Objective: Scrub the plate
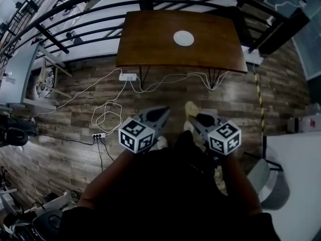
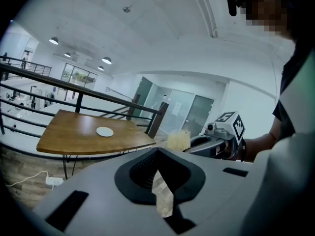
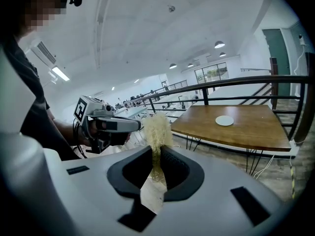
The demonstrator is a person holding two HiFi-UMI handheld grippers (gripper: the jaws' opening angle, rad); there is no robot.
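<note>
A person standing on a wood-plank floor [image 1: 75, 109] holds 2 grey hand-held tools side by side at waist level, both pointing toward a brown wooden desk with thin black metal legs [image 1: 150, 39]. The small round white plate [image 1: 183, 37] lies flat on the desk, slightly right of its middle in the head view, with nothing else on the top. It is well apart from both tools.

The left tool [image 1: 163, 113] has its jaws closed together, and the left gripper view shows nothing between them. The right tool [image 1: 193, 119] is clamped on a pale yellow fibrous scrubber [image 3: 157, 129], whose frayed tuft sticks out past the jaw tips. Each tool carries a white cube with black square markers at its rear.

A black metal railing [image 1: 100, 14] runs behind the desk. On the floor in front of it, 1 white power strip [image 1: 128, 77] lies among loose white cables [image 1: 105, 117].
</note>
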